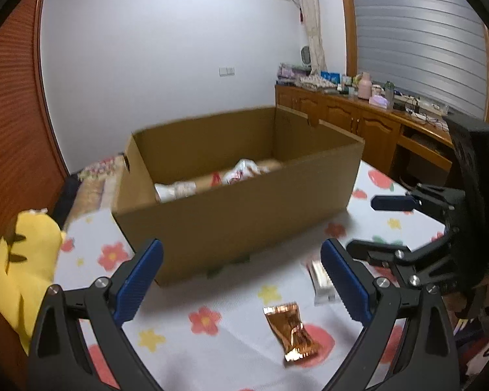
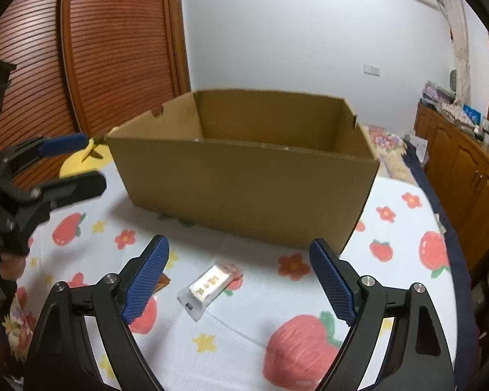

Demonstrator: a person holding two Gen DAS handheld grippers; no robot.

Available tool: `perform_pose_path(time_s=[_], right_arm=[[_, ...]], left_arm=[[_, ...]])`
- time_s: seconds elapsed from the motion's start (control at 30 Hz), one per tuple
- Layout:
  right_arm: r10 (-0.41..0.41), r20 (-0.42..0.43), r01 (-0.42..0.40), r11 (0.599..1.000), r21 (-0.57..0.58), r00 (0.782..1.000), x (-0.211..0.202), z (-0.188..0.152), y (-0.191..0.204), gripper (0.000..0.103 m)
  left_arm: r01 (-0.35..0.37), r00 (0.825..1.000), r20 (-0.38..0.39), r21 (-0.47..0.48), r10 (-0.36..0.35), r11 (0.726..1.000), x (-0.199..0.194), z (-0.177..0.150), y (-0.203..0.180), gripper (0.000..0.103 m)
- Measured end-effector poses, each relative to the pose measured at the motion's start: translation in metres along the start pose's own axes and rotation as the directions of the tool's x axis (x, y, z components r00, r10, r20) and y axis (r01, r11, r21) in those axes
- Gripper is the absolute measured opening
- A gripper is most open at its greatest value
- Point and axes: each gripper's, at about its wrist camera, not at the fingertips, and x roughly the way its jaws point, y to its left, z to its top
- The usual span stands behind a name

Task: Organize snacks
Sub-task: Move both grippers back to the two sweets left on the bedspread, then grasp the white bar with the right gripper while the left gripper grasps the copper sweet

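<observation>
snacks lie loose in front of my cardboard box (image 1: 231, 224), on the strawberry-and-flower cloth (image 2: 407, 260) covering the worktop. a copper foil packet (image 1: 291, 334) sits on the cloth between the spread fingers of my left hand-held gripper (image 1: 241, 280), touched by neither pad. just beside it to the right, a clear-wrapped bar (image 2: 208, 285) lies between the fingers of my right hand-held gripper (image 2: 239, 277), also untouched. both grippers are wide apart and carry nothing. the box stands just beyond the two snacks, its top open; through the left wrist view i see white and red wrappers (image 1: 241, 171) already lying on its floor. a yellow plush toy (image 1: 26, 270) sits at the cloth's left edge.
</observation>
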Motion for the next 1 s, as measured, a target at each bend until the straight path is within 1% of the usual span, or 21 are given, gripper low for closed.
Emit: perform_pose_path(time_s=[0.13, 0.2, 0.37, 0.57, 0.77, 0.87, 0.93, 1.0], right_arm=[[0.010, -0.038, -0.010, 1.000, -0.005, 0.999, 0.012, -0.007, 0.005, 0.082], [0.027, -0.063, -0.027, 1.000, 0.000, 0.998, 0.020, -0.010, 0.006, 0.069], [0.063, -0.139, -0.061, 0.998, 0.014, 0.988, 0.039, -0.016, 0.009, 0.056], [0.089, -0.210, -0.082, 0.996, 0.041, 0.974, 0.056, -0.019, 0.009, 0.051], [0.087, -0.232, -0.082, 0.996, 0.031, 0.969, 0.062, -0.019, 0.015, 0.050], [0.078, -0.240, -0.075, 0.997, 0.020, 0.968, 0.064, -0.020, 0.017, 0.048], [0.069, -0.239, -0.068, 0.998, 0.015, 0.969, 0.064, -0.020, 0.017, 0.044], [0.067, -0.240, -0.066, 0.998, 0.014, 0.969, 0.065, -0.020, 0.018, 0.031]], left_arm=[[0.003, 0.999, -0.035, -0.011, -0.004, 1.000, 0.007, -0.017, -0.001, 0.098], [0.009, 0.998, -0.055, -0.017, -0.010, 1.000, 0.011, -0.024, -0.002, 0.098], [0.020, 0.995, -0.093, -0.035, -0.023, 0.999, 0.018, -0.037, -0.005, 0.098], [0.029, 0.991, -0.126, -0.060, -0.037, 0.998, 0.023, -0.049, -0.003, 0.098], [0.028, 0.987, -0.154, -0.061, -0.037, 0.998, 0.029, -0.054, -0.004, 0.098], [0.036, 0.987, -0.155, -0.069, -0.047, 0.997, 0.029, -0.054, -0.004, 0.098], [0.037, 0.985, -0.165, -0.066, -0.047, 0.997, 0.030, -0.055, -0.005, 0.098], [0.038, 0.983, -0.176, -0.062, -0.048, 0.997, 0.032, -0.055, -0.006, 0.098]])
